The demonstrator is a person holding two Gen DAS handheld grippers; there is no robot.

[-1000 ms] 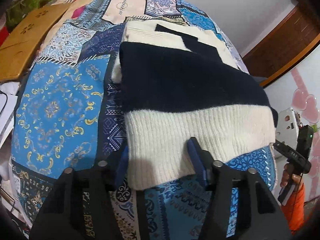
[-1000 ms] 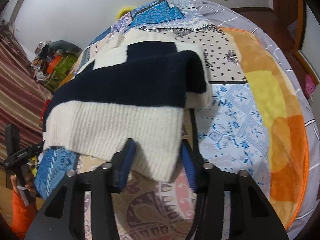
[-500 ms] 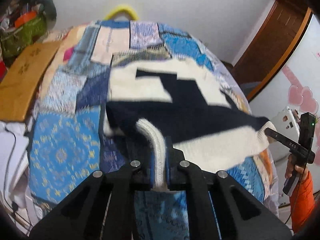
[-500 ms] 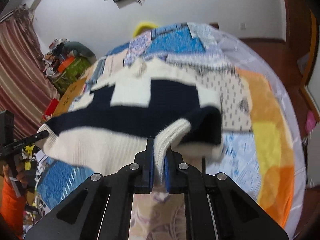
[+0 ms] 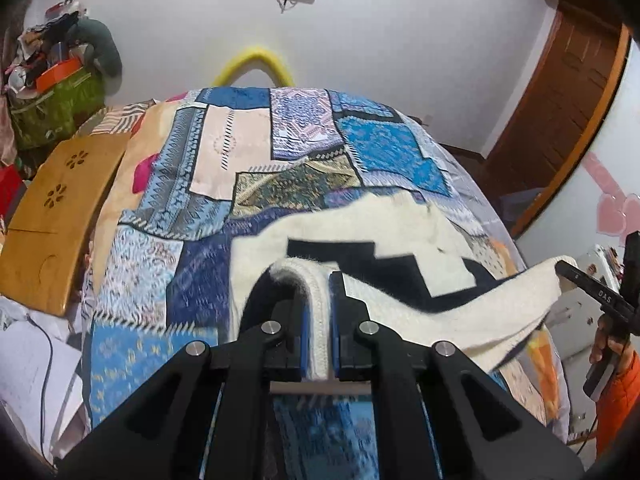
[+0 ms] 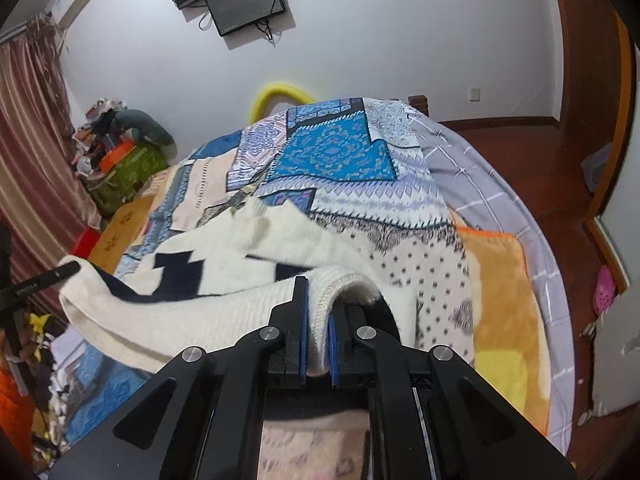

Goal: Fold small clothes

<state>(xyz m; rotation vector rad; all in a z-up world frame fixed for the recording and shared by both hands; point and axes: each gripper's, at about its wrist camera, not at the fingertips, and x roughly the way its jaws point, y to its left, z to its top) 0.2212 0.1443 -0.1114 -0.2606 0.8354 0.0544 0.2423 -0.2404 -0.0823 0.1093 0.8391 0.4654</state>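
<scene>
while angled downward, each hand-held gripper (image 5: 319, 316) (image 6: 317, 322) clamps the sweater's (image 5: 400, 236) cream hem.

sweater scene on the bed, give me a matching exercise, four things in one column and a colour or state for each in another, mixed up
Things:
1. sweater
2. left gripper
3. foam tube
4. wooden board

Colour or state:
A. yellow, arched behind the bed
B. cream and navy, ribbed hem lifted off the quilt
C. lying flat beside the bed
D. shut on the ribbed hem

Pairs: 1-B, 2-D, 3-A, 4-C
</scene>
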